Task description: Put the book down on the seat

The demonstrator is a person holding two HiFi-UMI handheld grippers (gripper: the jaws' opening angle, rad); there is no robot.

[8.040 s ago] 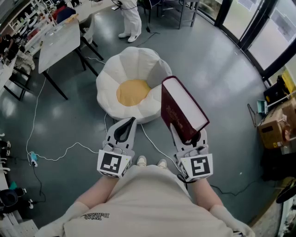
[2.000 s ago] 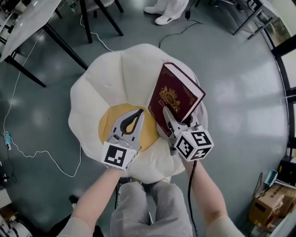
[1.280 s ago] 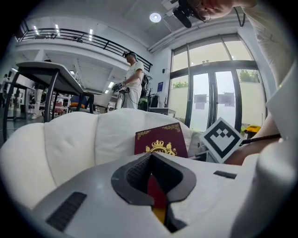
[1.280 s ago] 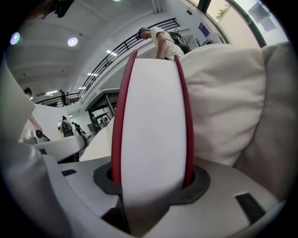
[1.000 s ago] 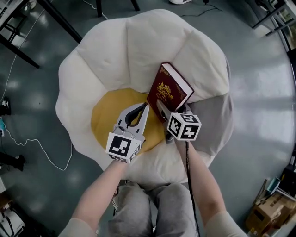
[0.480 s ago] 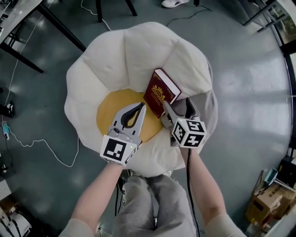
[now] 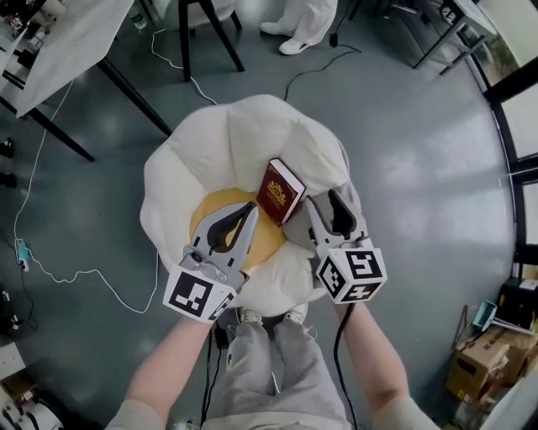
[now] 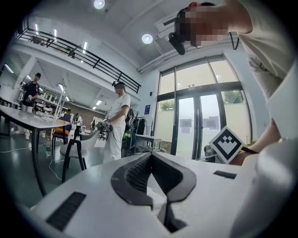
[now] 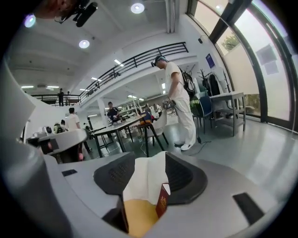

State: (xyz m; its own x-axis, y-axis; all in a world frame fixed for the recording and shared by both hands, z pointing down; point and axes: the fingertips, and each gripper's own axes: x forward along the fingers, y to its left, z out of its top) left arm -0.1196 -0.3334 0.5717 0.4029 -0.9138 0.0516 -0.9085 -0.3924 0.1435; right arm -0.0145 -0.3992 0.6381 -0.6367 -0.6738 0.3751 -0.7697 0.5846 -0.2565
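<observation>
The dark red book (image 7: 281, 191) rests on the flower-shaped seat (image 7: 227, 143), tilted across the edge of its yellow centre (image 7: 204, 225) and a white petal. My right gripper (image 7: 324, 201) hovers just right of the book, clear of it. Its jaws are apart and closing, with nothing between them. Through their gap in the right gripper view (image 9: 148, 160) I see the book (image 9: 161, 201) lying further off. To the left of the book, over the yellow centre, my left gripper (image 7: 246, 210) is shut and empty; the left gripper view shows its tips (image 8: 150, 156) meeting.
A white table (image 7: 59, 50) stands at the back left, with dark chair legs (image 7: 206, 34) behind the seat. A cable (image 7: 84, 273) trails over the grey floor on the left. A person in white (image 7: 294, 25) stands at the far side. Cardboard boxes (image 7: 479, 361) sit at the right.
The right gripper has let go of the book and drawn back. The book now lies on the seat. Both grippers and the head view have risen away from the seat.
</observation>
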